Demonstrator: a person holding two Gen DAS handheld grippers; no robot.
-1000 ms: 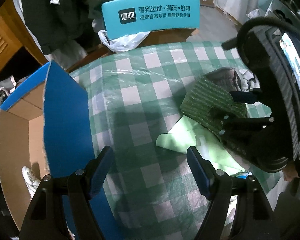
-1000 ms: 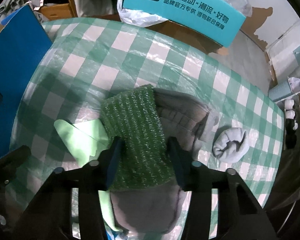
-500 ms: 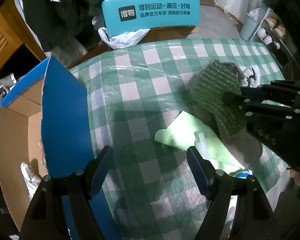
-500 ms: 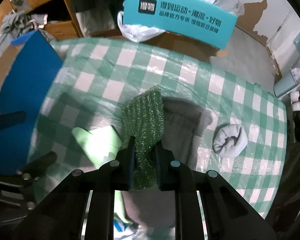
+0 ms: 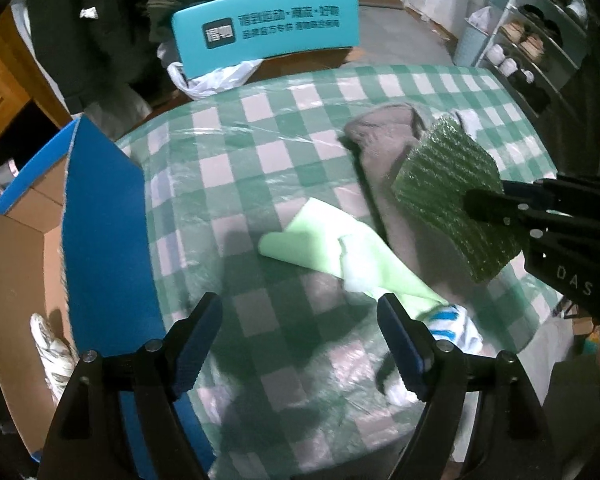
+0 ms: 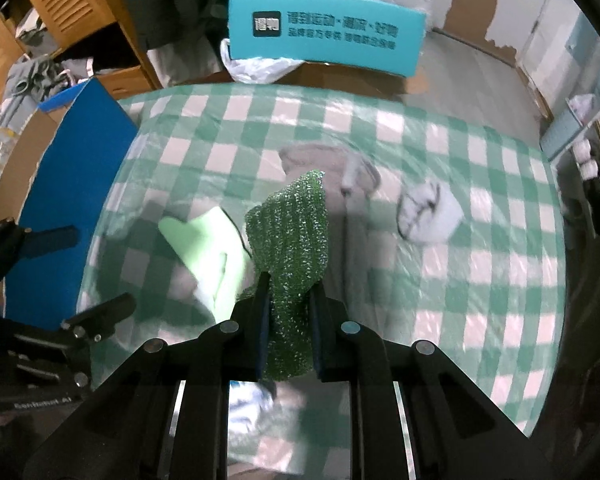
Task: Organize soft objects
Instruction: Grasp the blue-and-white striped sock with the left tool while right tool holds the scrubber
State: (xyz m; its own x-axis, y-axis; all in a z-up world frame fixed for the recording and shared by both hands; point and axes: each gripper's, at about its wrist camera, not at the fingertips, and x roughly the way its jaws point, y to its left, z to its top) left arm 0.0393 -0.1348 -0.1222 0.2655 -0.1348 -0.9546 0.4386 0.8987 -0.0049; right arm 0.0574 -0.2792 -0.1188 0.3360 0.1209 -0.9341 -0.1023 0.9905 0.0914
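Note:
My right gripper (image 6: 289,288) is shut on a green knitted cloth (image 6: 290,236) and holds it lifted above the table; it also shows at the right of the left wrist view (image 5: 452,196). Under it lie a grey garment (image 6: 352,216), a light green cloth (image 6: 208,252) and a rolled grey sock (image 6: 428,212). My left gripper (image 5: 300,324) is open and empty above the near table edge, beside the cardboard box (image 5: 24,248). A blue-and-white striped item (image 5: 448,320) lies near its right finger.
The round table has a green checked cover (image 5: 260,160). The box's blue flap (image 5: 104,216) stands at the table's left edge; a white cloth (image 5: 50,352) lies inside. A teal sign (image 5: 268,28) and a plastic bag stand behind the table. Shelves stand at the right.
My right gripper closed on the green knitted cloth and lifted it off the grey garment, pulling back from the table. My left gripper stayed open in place.

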